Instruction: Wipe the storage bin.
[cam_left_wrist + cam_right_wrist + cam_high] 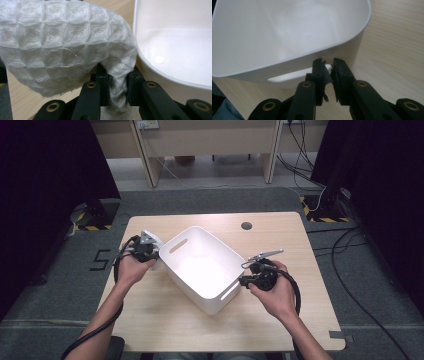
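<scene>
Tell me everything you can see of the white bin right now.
The white bin is a smooth, plastic-looking rectangular tub with rounded corners and a slot handle in each end wall. It stands upright and empty, set at an angle mid-table. The right gripper has its jaws at the near handle slot; whether they press the wall is unclear. The left gripper holds a white waffle-weave cloth beside its far end.

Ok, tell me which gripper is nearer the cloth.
Left. The left gripper is clamped on the white cloth beside the bin; the right gripper is at the bin's opposite end.

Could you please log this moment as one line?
left gripper: shut on white waffle-weave cloth | right gripper: at white plastic bin handle slot
</scene>
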Demonstrator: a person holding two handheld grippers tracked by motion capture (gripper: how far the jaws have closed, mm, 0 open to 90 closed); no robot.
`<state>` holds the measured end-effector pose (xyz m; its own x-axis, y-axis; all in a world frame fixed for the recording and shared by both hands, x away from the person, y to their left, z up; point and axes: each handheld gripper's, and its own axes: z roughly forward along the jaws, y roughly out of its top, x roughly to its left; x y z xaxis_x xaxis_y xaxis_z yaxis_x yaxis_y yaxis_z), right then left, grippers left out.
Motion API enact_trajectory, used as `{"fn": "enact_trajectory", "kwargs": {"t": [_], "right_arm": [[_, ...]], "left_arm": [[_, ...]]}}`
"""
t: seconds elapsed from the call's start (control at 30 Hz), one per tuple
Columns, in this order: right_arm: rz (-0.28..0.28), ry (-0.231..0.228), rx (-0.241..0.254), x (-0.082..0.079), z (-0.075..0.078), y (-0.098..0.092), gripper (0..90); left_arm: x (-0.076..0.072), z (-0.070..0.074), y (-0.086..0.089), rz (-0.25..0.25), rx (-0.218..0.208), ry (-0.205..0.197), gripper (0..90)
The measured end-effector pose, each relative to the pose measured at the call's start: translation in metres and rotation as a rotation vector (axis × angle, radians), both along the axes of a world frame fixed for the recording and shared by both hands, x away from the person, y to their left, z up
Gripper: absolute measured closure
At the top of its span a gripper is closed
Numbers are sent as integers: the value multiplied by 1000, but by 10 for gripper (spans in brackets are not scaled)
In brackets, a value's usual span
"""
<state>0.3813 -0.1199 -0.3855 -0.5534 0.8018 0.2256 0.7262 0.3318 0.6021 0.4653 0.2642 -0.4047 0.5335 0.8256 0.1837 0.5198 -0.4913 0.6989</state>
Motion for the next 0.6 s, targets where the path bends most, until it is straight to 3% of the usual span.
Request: {"fn": "enact_trajectory", "kwargs": {"t": [0.37,0.57,0.6], "right_arm": [[12,-7,-5,1,0,2,786],[-40,-24,-21,16,0,-2,789],[-53,-23,-23,20,0,-3,789]], "left_arm": [[1,1,-1,-14,19,-12,764],[1,3,-1,-47,33,-23,764],[0,2,-2,-39,21,-11,764]]}}
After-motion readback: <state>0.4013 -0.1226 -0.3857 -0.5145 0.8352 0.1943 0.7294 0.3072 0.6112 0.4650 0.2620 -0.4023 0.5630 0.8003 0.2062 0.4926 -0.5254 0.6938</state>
